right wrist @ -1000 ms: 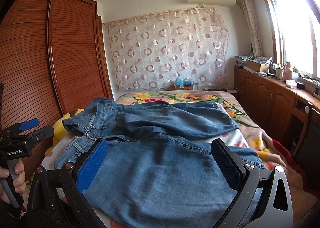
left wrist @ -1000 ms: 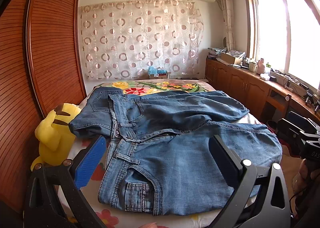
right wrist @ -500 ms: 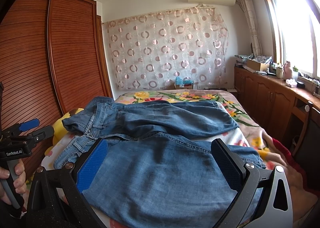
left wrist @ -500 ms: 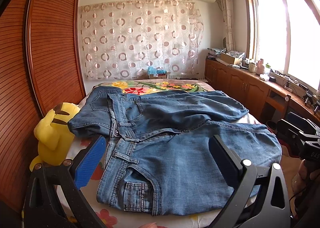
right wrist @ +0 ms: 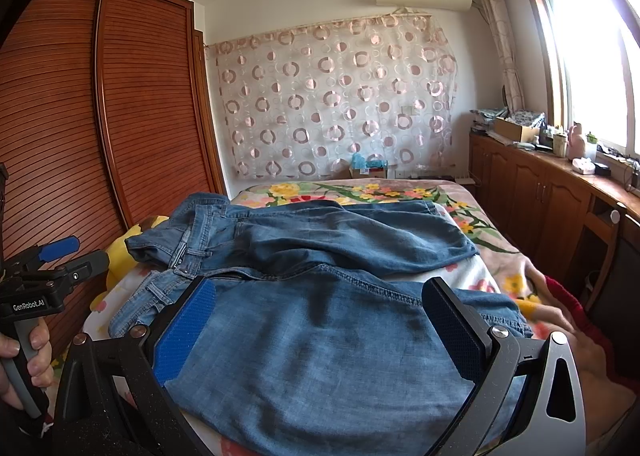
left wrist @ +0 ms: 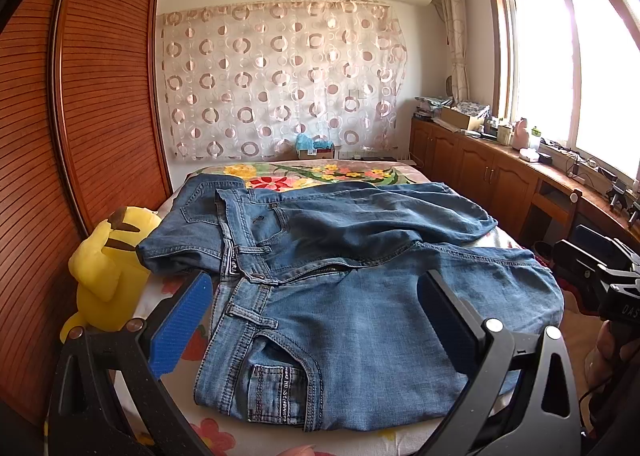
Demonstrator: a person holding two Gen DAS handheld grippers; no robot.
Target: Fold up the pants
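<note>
Blue denim pants (left wrist: 360, 288) lie spread across the bed, waistband to the left, the two legs running right, the far leg bunched and wrinkled. They also show in the right wrist view (right wrist: 320, 296). My left gripper (left wrist: 316, 316) is open and empty, hovering above the near waistband and back pocket. My right gripper (right wrist: 320, 328) is open and empty, hovering above the near leg. The left gripper also appears at the left edge of the right wrist view (right wrist: 44, 272).
The bed has a floral cover (left wrist: 312, 175). A yellow plush toy (left wrist: 104, 268) sits at the bed's left edge against the wooden wardrobe (left wrist: 80, 115). Wooden cabinets with clutter (left wrist: 500, 175) line the right wall under the window.
Both grippers have barely shifted; the left view has edged slightly forward over the pants. The pants have not moved.
</note>
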